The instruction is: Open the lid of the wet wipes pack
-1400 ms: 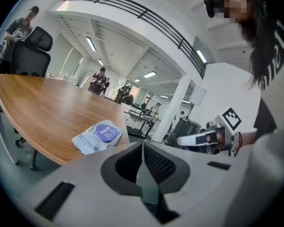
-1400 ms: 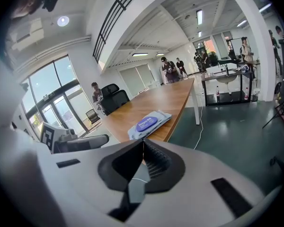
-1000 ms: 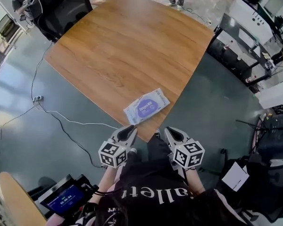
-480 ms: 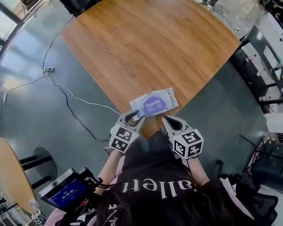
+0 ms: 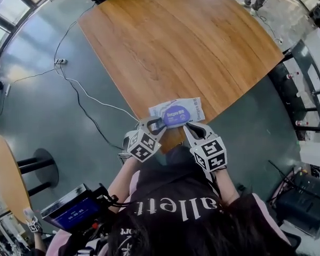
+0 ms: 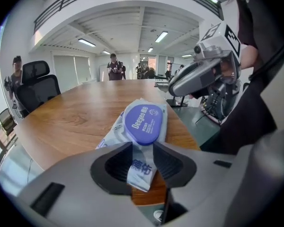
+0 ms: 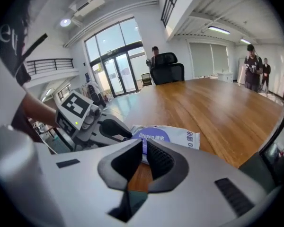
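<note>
1. Both claws had dropped to the pack at the counter's near edge, lid shut.
2. Left claw was opening astride its end, likely to steady it.
3. Right claw, narrow and empty, faced the lid, perhaps to lift it.

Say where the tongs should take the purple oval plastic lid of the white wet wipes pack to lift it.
Probably the thin rim at the narrow end facing the left gripper view, coming in low from that side. The purple oval plastic lid lies flat on the white wet wipes pack, so only its raised rim offers purchase. Its hinge end cannot be told.
</note>
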`<state>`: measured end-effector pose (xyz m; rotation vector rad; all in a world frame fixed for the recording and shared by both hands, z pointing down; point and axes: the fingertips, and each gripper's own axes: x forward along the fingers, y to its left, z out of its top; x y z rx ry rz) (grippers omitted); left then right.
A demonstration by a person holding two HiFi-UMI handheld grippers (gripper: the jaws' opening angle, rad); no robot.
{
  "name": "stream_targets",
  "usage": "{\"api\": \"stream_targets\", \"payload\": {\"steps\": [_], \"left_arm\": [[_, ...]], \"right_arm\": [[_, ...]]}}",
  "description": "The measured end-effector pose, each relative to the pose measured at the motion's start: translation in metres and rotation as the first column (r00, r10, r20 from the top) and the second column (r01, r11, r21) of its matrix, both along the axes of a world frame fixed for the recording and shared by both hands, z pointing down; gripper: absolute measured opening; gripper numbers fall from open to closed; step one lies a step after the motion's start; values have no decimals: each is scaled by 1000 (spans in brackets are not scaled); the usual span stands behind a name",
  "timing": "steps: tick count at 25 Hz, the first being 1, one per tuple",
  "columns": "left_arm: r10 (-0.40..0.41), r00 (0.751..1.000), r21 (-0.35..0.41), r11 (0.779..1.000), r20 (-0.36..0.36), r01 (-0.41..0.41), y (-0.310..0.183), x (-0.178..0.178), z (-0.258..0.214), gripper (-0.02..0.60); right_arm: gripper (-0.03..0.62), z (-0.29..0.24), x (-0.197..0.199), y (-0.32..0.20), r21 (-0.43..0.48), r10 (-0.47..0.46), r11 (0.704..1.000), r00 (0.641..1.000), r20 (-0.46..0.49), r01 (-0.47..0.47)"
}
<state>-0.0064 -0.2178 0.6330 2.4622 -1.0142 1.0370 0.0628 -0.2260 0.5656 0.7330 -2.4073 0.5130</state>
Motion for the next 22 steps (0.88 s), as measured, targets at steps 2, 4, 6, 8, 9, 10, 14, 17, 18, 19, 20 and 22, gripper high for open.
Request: {"api": "stream_targets", "payload": {"steps": [2,4,6,8,9,10,14,17,18,19,20,22], "left_arm": [[8,1000,-10,1000,17,-8,1,7,4,126],[9,1000,-18,1000,25,-8,1,10,7,126],[10,1000,-23,1000,25,-10,1,11,9,126],[13,1000,-25,1000,19,-13,0,10,11,126],[15,1000,-24,1000,15,-15,0,9,12,126],[17,1000,-23,1000,9,-16,0,9,13,126],[14,1000,-24,1000,-27,-15,0,9,14,126],[16,999,-24,1000,-39,-17,0,9,12,126],[13,999,-25,1000,-41,-15,0,10,12,126],[8,999,-25,1000,-44,-10,0,10,12,126],[1,999,-26,1000,-48,-3,0,11,12,126],[-16,998,-29,999,-61,14,0,12,12,126]], "right_arm": [[12,5,4,-4,70,-65,995,996,-67,70],[19,7,3,-8,144,-148,975,976,-159,171],[76,11,-2,-8,191,-250,933,933,-260,304],[98,19,-8,-5,214,-349,875,871,-345,435],[101,24,-11,-4,223,-391,840,837,-384,495],[101,29,-13,-2,230,-428,802,799,-422,551],[103,48,-19,5,219,-538,659,655,-531,719],[103,56,-27,9,208,-579,594,592,-561,777],[103,58,-29,9,208,-583,580,580,-570,787],[103,59,-31,9,209,-584,570,570,-578,795],[103,60,-32,9,209,-585,560,562,-585,801],[104,62,-31,7,214,-587,535,542,-601,817]]}}
